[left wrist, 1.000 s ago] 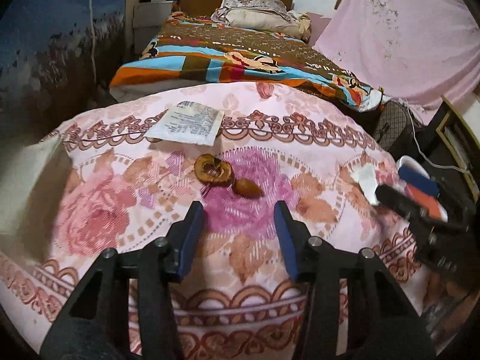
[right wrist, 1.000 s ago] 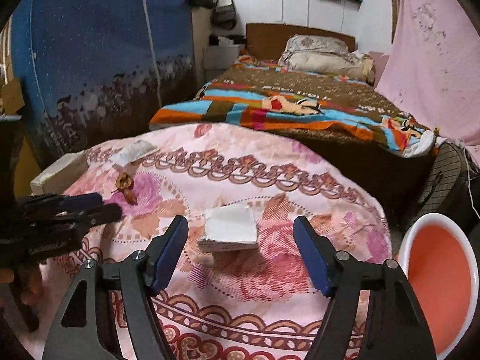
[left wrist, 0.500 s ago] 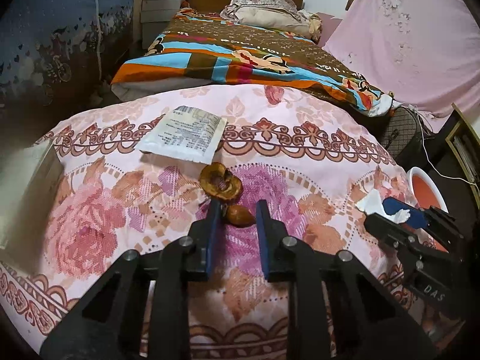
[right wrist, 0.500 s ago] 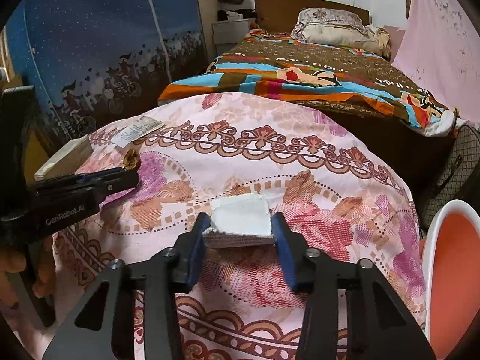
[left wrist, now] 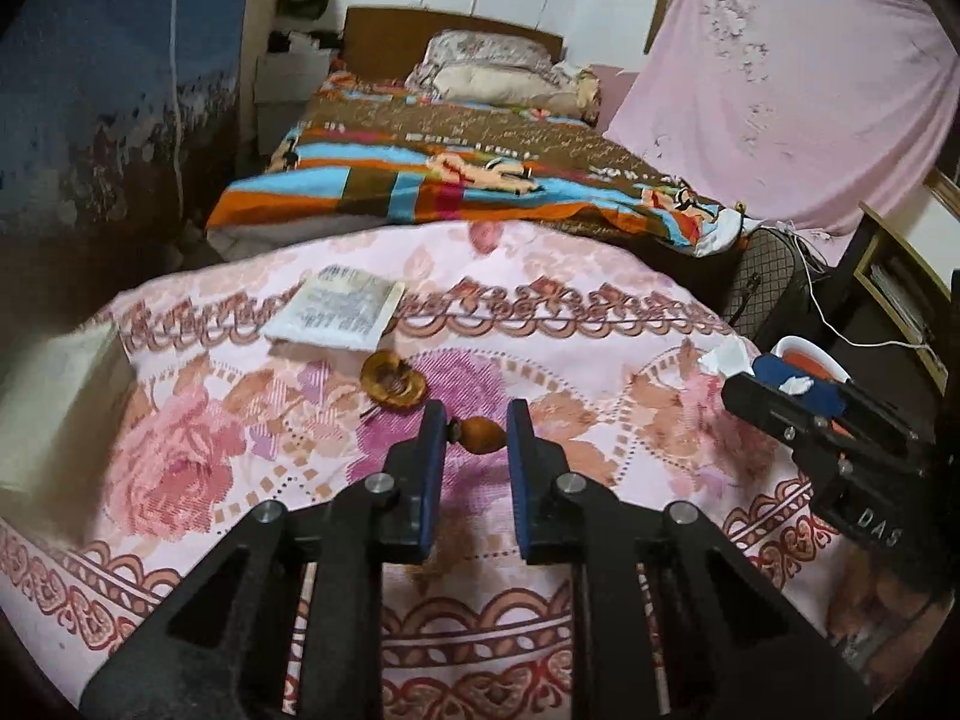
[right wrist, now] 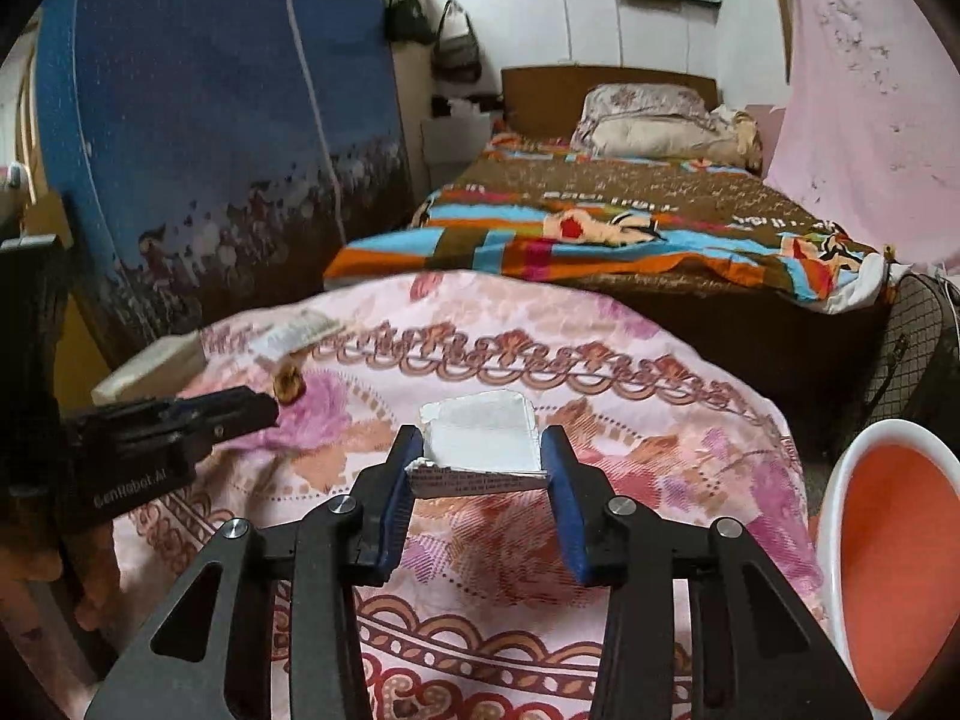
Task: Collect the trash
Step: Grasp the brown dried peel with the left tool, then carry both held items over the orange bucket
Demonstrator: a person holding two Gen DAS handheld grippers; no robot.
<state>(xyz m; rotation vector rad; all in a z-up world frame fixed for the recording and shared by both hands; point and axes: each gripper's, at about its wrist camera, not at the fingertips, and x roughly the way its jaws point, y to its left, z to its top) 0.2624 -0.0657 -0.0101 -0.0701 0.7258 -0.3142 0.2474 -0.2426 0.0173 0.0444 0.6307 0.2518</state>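
My left gripper point(left wrist: 477, 429) is shut on a small brown fruit pit point(left wrist: 479, 434) and holds it just above the pink floral cloth point(left wrist: 180, 468). A round brown fruit peel point(left wrist: 393, 384) lies just beyond it, and a white printed wrapper point(left wrist: 336, 312) lies further back. My right gripper point(right wrist: 483, 456) is shut on a torn white paper packet point(right wrist: 480, 438), lifted a little off the cloth. The right gripper also shows in the left wrist view point(left wrist: 804, 396), and the left gripper in the right wrist view point(right wrist: 180, 420).
An orange bin with a white rim point(right wrist: 888, 570) stands at the right below the table edge. A beige box point(left wrist: 54, 402) sits at the cloth's left edge. A bed with a striped blanket point(left wrist: 456, 180) lies behind, a dark bag point(left wrist: 774, 276) beside it.
Both grippers closed from open: the left on the fruit pit, the right on the white packet. Both now hold their items raised slightly.
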